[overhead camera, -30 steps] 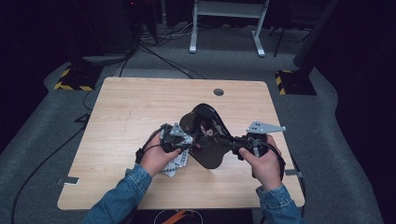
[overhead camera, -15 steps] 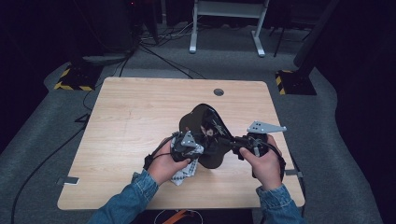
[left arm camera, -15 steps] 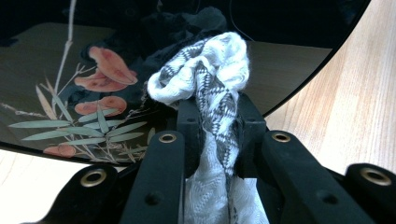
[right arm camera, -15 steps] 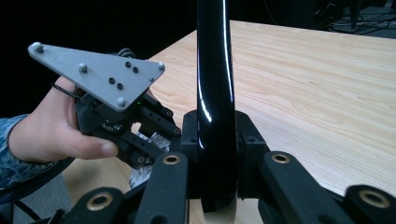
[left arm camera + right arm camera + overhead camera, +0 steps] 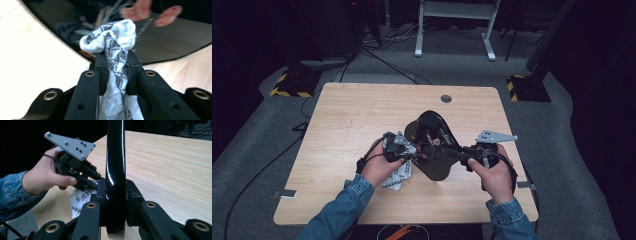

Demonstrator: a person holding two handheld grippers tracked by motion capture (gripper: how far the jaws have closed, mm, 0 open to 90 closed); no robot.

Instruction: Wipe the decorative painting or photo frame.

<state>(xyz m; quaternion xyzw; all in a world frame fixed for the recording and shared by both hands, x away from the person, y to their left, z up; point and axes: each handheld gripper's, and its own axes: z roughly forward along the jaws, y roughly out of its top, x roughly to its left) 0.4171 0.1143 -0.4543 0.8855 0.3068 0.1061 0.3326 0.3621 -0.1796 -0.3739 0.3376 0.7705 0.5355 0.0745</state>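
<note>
A glossy black panel (image 5: 438,167) is held on edge, tilted above the wooden table (image 5: 362,115). My right gripper (image 5: 458,152) is shut on its right rim; in the right gripper view the panel (image 5: 115,157) rises straight up between the jaws of my right gripper (image 5: 115,192). My left gripper (image 5: 410,150) is shut on a white cloth with a black pattern (image 5: 397,177), pressed against the panel's left side. In the left gripper view the bunched cloth (image 5: 117,35) sticks out past my left gripper (image 5: 116,62), in front of the reflective panel (image 5: 170,42).
A round cable hole (image 5: 446,98) sits near the table's far edge. Beyond the table stand a white desk frame (image 5: 454,30) and floor cables (image 5: 382,55). The left hand, its gripper (image 5: 96,180) and the hanging cloth (image 5: 80,200) lie close beside the panel.
My left gripper with the cloth slid right along the panel, then came back a little to the left and up. The right gripper and the panel stayed put.
</note>
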